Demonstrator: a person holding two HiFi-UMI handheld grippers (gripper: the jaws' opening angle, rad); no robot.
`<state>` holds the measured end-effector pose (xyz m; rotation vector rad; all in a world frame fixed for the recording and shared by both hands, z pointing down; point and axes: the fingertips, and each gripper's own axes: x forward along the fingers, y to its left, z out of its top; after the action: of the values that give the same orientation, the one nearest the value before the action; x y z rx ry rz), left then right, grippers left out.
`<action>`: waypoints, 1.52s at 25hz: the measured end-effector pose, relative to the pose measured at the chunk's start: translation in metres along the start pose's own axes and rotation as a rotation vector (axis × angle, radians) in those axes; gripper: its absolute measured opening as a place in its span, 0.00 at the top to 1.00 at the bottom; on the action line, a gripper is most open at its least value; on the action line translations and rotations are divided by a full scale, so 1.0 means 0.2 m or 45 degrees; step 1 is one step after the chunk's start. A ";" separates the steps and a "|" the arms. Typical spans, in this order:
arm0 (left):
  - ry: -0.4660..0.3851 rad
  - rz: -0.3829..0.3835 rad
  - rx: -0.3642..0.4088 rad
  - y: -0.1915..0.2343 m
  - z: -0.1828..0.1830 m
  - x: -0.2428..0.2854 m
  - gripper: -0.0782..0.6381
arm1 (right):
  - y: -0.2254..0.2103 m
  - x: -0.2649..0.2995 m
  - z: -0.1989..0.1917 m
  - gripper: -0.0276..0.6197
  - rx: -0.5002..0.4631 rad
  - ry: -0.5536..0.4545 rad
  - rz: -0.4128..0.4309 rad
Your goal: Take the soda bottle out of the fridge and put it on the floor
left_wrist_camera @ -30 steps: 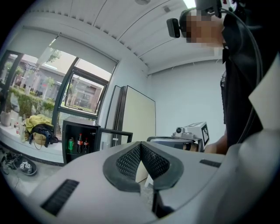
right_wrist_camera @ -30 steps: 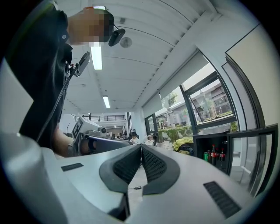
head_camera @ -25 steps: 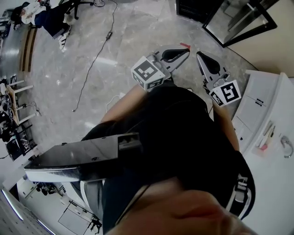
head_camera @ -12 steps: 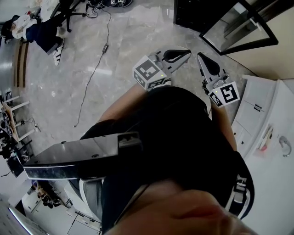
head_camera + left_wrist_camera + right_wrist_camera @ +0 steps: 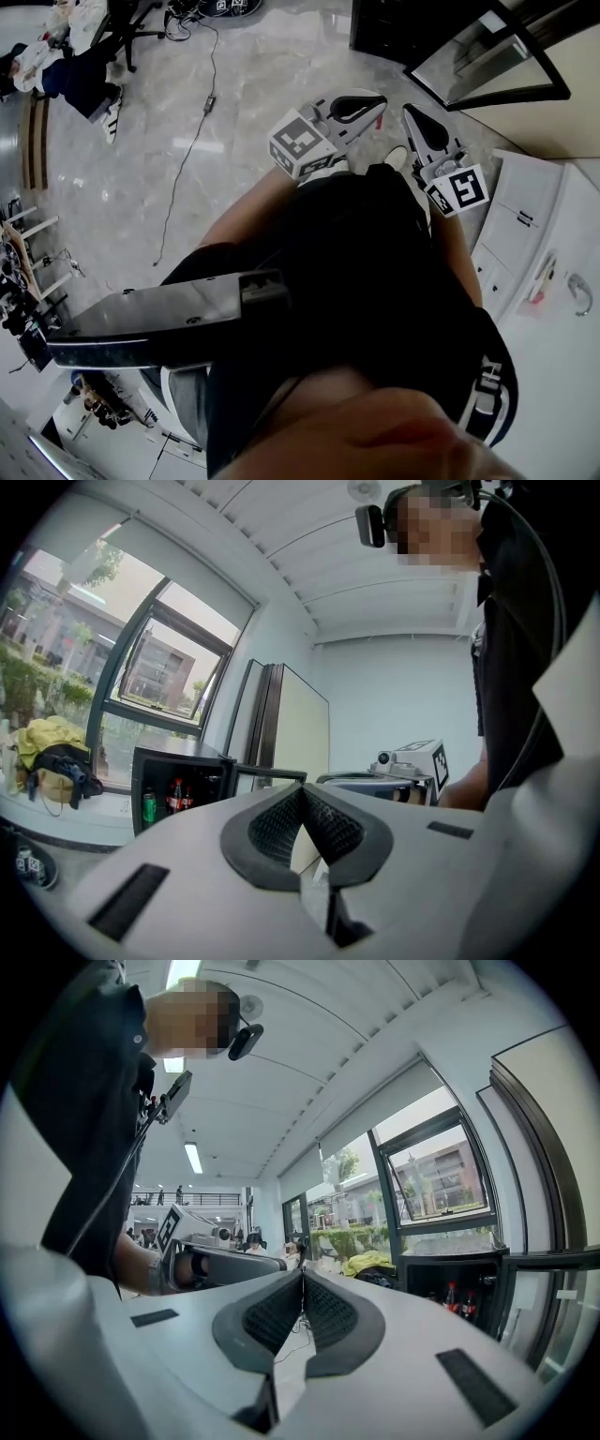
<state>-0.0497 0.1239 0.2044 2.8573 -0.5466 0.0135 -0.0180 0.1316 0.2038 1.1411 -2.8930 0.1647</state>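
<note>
Left gripper (image 5: 373, 103) level, fingers (image 5: 272, 827) closed, empty, right gripper (image 5: 412, 117) beside it, level, fingers (image 5: 333, 1316) closed, empty

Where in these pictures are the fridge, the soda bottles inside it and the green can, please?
fridge (image 5: 181, 755), left gripper view, on its black top panel.
soda bottles (image 5: 177, 796), left gripper view, on the body of one bottle.
green can (image 5: 148, 807), left gripper view, on its side.

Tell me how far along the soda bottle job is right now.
Done: the door of the fridge stands open, soda bottles visible inside. In hand: nothing; the left gripper and right gripper are both shut and empty, apart from the fridge. Left: reach in, grip a bottle, lift it out and set it on the floor.
</note>
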 end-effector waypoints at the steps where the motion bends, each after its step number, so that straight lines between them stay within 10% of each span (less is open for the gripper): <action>1: 0.004 0.004 -0.004 0.02 -0.01 0.02 0.88 | -0.03 0.00 -0.01 0.94 0.000 -0.002 0.001; 29: 0.076 0.302 0.068 0.61 0.13 1.03 0.88 | -1.23 0.15 -0.04 0.93 0.054 0.004 0.257; 38: 0.089 0.360 0.092 0.97 0.05 1.14 0.88 | -1.56 0.41 -0.17 0.93 0.083 0.016 0.175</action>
<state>0.0904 -0.1367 0.2503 2.8093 -0.9473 0.1830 0.1336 -0.1471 0.2711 0.9455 -2.9757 0.2698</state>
